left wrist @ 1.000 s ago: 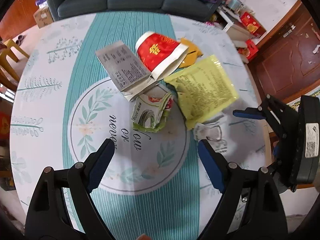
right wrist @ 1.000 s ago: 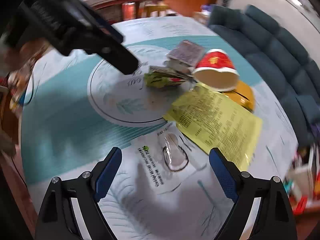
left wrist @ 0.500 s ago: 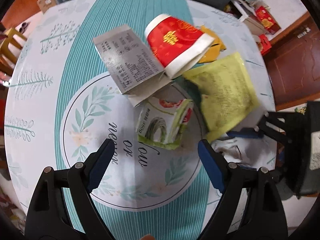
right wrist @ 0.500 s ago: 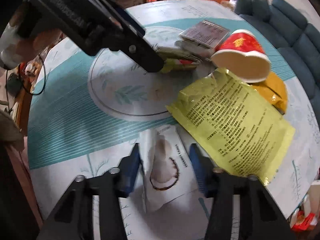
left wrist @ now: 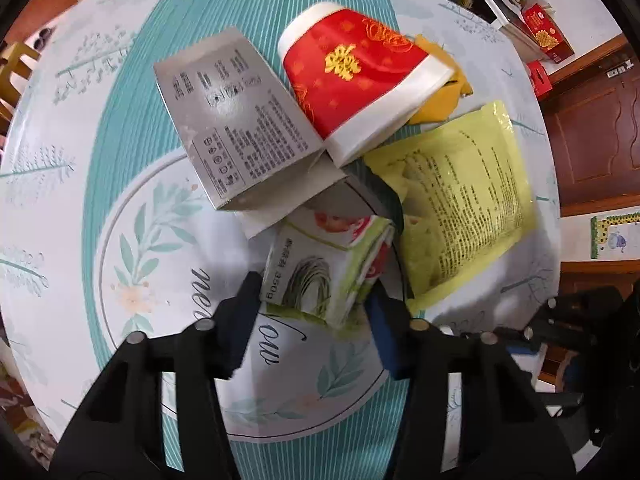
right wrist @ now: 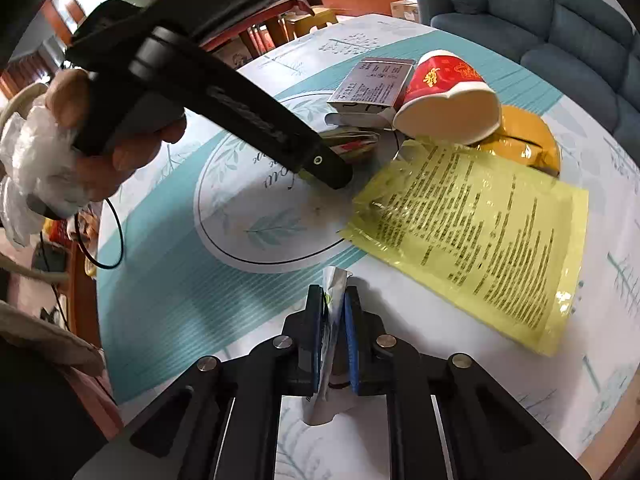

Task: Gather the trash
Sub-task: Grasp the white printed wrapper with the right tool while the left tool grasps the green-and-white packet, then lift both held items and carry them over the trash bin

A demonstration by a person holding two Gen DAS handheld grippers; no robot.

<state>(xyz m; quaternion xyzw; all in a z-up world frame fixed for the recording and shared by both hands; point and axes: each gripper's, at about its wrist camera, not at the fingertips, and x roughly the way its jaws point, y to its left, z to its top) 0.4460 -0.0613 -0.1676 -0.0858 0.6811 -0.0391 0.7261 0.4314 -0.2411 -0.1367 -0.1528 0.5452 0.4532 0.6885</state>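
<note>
Trash lies on a round table. My left gripper (left wrist: pixel 316 300) is closed around a folded green-and-white noodle wrapper (left wrist: pixel 324 268), its pads touching both sides. Behind it lie a grey box (left wrist: pixel 236 120), a tipped red paper cup (left wrist: pixel 360 76), an orange wrapper (left wrist: pixel 440 96) and a yellow printed bag (left wrist: pixel 464 196). My right gripper (right wrist: pixel 334 316) is shut on a white plastic wrapper (right wrist: pixel 334 284), pinched upright between its blue pads. The right wrist view also shows the left gripper (right wrist: pixel 336 172) at the noodle wrapper (right wrist: pixel 352 144), with the yellow bag (right wrist: pixel 480 232) and the cup (right wrist: pixel 444 96) nearby.
The table (left wrist: pixel 120 216) has a teal-striped cloth with a leaf ring print. A blue sofa (right wrist: pixel 560 32) stands behind it. A wooden door (left wrist: pixel 600 140) and red boxes (left wrist: pixel 548 32) are to the right. The hand on the left gripper (right wrist: pixel 100 152) holds crumpled white plastic.
My left gripper moved forward and closed on the noodle wrapper. My right gripper closed fully on the white wrapper, which now stands pinched between the pads.
</note>
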